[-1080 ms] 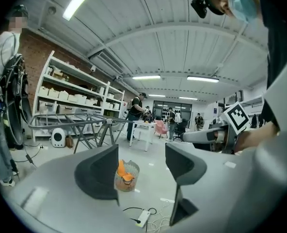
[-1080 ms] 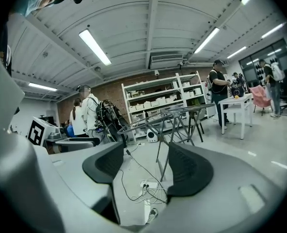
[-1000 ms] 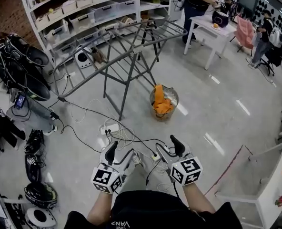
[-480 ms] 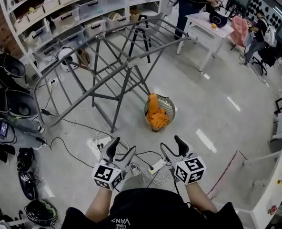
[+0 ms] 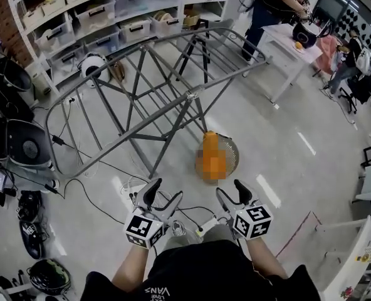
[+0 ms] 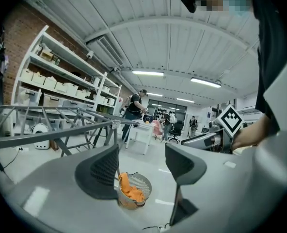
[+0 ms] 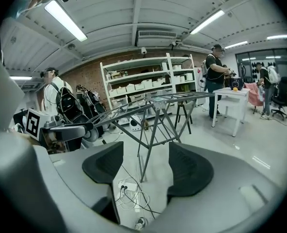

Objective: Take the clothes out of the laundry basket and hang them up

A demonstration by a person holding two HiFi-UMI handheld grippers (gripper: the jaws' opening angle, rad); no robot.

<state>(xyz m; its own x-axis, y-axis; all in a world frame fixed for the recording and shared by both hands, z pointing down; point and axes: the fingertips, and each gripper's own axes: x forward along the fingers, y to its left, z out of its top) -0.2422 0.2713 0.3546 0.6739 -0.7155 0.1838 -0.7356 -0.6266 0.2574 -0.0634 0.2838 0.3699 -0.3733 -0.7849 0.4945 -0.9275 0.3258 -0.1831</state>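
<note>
Orange clothes (image 5: 212, 158): heaped in the laundry basket (image 5: 233, 150) on the floor, well apart from both grippers; that patch of the head view is blurred, but the heap seems to run 12 to 6 o'clock
Left gripper (image 5: 163, 196): fingers released, wide apart, nothing between them; in its own view (image 6: 141, 164) the basket (image 6: 142, 186) and the clothes (image 6: 130, 189) sit low between the fingers, so it points straight at the load
Right gripper (image 5: 231, 194): fingers released and empty (image 7: 143, 166); its view looks at the rack legs and the cables (image 7: 129, 193), with no basket in it
Bearing: basket at about 1 o'clock from the left gripper and 11 o'clock from the right
Nearer hand: the right, by my judgement, though the left is the one lined up
Drying rack (image 5: 173, 86): unfolded, bars bare, at 11 o'clock beyond the basket
Stage: approach, I judge; nothing lifted yet
Next move: reach forward and down to 12 o'clock, and close across the heap's short side
</note>
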